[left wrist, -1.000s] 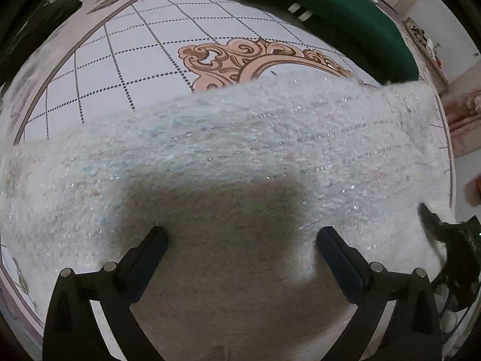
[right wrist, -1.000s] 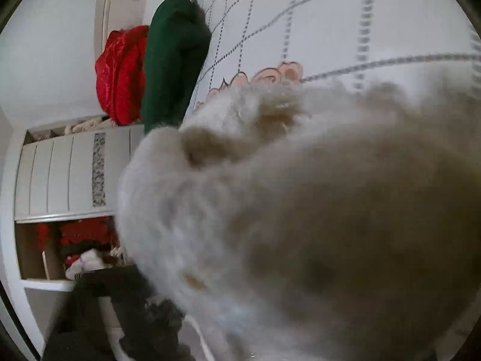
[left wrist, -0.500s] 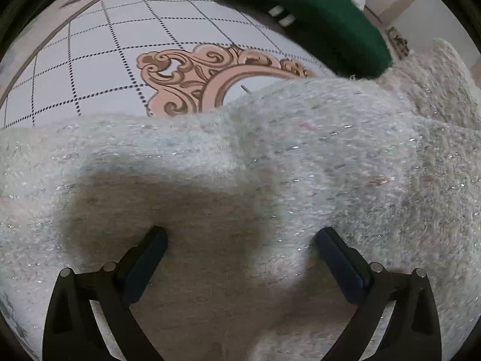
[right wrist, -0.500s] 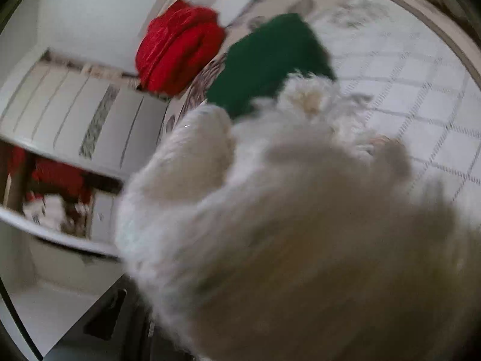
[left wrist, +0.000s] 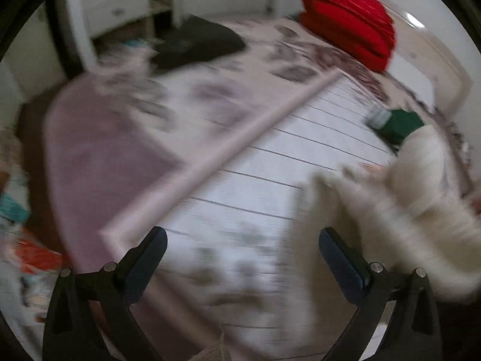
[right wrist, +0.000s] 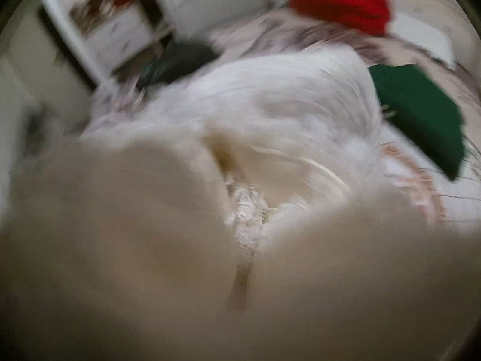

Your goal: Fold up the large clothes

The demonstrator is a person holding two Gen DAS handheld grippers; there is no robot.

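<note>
A fluffy white knitted garment (left wrist: 415, 198) hangs bunched at the right of the left wrist view, blurred by motion. My left gripper (left wrist: 242, 246) is open and empty over the checked bedspread (left wrist: 270, 162), with the garment beside its right finger. In the right wrist view the same white garment (right wrist: 270, 156) fills nearly the whole frame and hides my right gripper's fingers completely.
A folded green garment (left wrist: 396, 124) lies on the bed, also in the right wrist view (right wrist: 421, 111). A red bundle (left wrist: 348, 24) sits at the bed's far end. A dark cloth (left wrist: 195, 45) lies at the far edge. White drawers (left wrist: 114, 3) stand behind.
The white garment has been lifted off the bed and away to the right. My left gripper, which hovered over it, has swung up and now looks across the bare bedspread.
</note>
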